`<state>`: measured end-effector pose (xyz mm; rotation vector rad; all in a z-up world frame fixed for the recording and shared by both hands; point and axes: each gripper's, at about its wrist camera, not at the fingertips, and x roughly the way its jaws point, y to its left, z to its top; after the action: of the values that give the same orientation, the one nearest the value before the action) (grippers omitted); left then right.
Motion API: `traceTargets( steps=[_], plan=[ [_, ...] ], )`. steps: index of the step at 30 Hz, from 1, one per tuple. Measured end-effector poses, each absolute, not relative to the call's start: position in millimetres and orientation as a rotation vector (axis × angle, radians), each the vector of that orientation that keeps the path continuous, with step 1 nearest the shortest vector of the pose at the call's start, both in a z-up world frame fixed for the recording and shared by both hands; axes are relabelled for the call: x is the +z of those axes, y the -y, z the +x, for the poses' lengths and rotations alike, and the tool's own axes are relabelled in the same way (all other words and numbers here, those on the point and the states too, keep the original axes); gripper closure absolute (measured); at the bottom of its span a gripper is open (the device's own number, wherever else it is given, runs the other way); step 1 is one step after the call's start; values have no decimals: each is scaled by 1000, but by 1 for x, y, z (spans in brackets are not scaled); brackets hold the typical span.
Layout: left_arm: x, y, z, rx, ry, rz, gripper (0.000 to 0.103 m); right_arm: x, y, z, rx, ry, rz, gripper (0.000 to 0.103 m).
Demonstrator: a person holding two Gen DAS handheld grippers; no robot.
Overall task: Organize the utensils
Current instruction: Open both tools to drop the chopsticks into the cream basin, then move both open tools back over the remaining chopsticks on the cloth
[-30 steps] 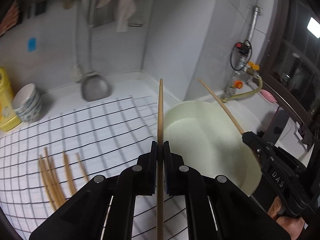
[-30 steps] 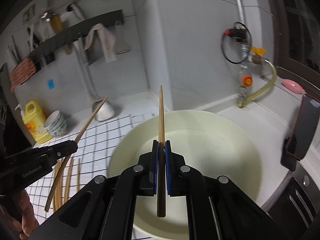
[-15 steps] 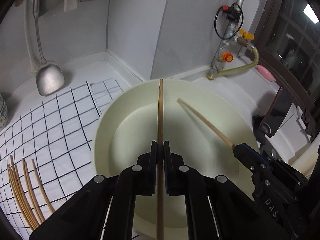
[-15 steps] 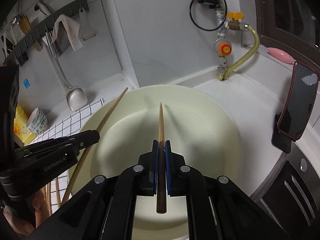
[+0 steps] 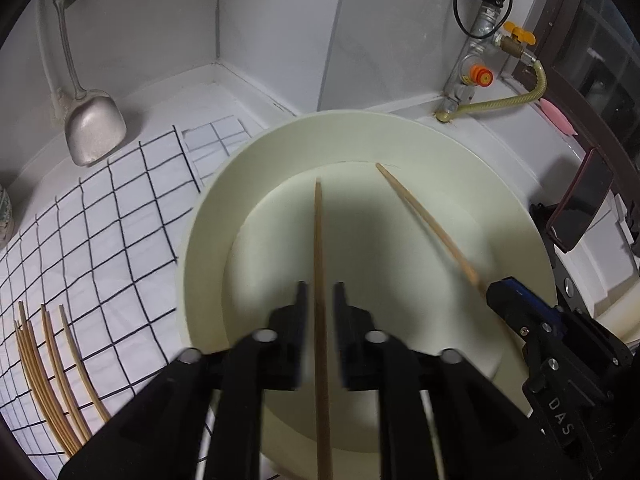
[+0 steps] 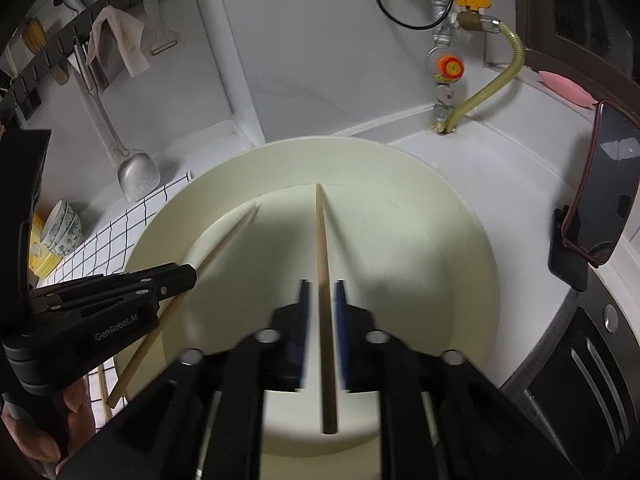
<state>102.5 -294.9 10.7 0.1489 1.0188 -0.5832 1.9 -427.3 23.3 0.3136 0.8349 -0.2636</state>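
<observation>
A large cream basin (image 5: 516, 216) sits on the white counter; it also shows in the right wrist view (image 6: 472, 216). My left gripper (image 5: 320, 296) hangs over the basin with its jaws parted and a wooden chopstick (image 5: 319, 248) loose between them. My right gripper (image 6: 322, 292) is also parted around a second chopstick (image 6: 321, 240) over the basin. Each gripper shows in the other's view, the right (image 5: 496, 292) and the left (image 6: 188, 276). Several more chopsticks (image 5: 52, 380) lie on the checked cloth (image 5: 108, 220) at the left.
A metal spatula (image 5: 94, 128) hangs against the back wall. A gas valve with a yellow hose (image 5: 488, 76) stands behind the basin. A phone (image 6: 600, 200) stands on a holder at the right. Stacked bowls (image 6: 62, 224) and a yellow bottle stand far left.
Both grippers moved down over the basin and tilted toward its floor. Both jaws, shut on the chopsticks before, have parted and blur with motion.
</observation>
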Motion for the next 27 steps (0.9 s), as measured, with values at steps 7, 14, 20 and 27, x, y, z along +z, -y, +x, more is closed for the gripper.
traceTargets(
  steps=[7, 14, 20, 27],
  plan=[
    [30, 277, 103, -544, -949, 122, 34, 32, 431, -5, -296, -798, 317, 70],
    [37, 253, 104, -507, -940, 81, 20, 38, 423, -5, -287, -782, 298, 58],
    [46, 218, 100, -454, -906, 68, 15, 46, 408, -2, -251, -766, 283, 51],
    [51, 150, 85, -360, -862, 33, 10, 56, 375, 2, -157, -739, 258, 46]
  ],
)
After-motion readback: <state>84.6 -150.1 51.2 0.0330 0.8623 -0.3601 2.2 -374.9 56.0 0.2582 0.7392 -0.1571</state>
